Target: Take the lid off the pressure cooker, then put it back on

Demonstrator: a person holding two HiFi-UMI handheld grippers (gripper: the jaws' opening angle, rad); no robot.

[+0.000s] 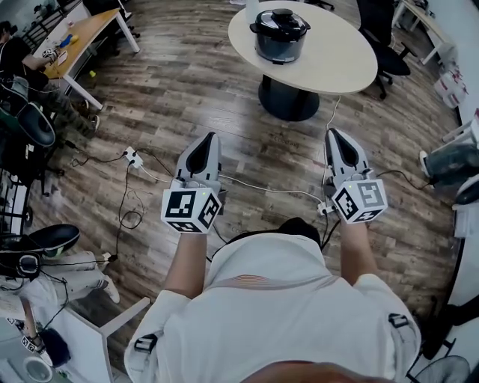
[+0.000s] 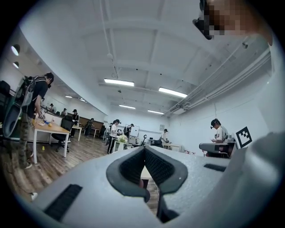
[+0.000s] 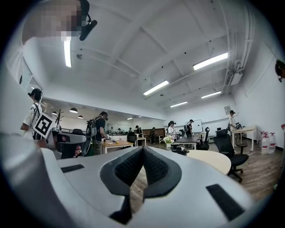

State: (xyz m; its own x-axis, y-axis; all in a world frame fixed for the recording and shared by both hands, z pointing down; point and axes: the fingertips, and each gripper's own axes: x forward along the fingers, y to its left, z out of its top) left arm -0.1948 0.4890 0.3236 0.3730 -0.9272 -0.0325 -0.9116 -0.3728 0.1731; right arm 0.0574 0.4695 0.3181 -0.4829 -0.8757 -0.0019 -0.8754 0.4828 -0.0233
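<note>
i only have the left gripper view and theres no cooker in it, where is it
Observer: In the head view the pressure cooker stands on the round table, on the table's left half, with nothing touching it.
Operator: lid on or off
Observer: The lid is on the pot.
Operator: and the right gripper, holding anything
Observer: No. The right gripper has its jaws together with nothing between them, and it points level toward the table.
</note>
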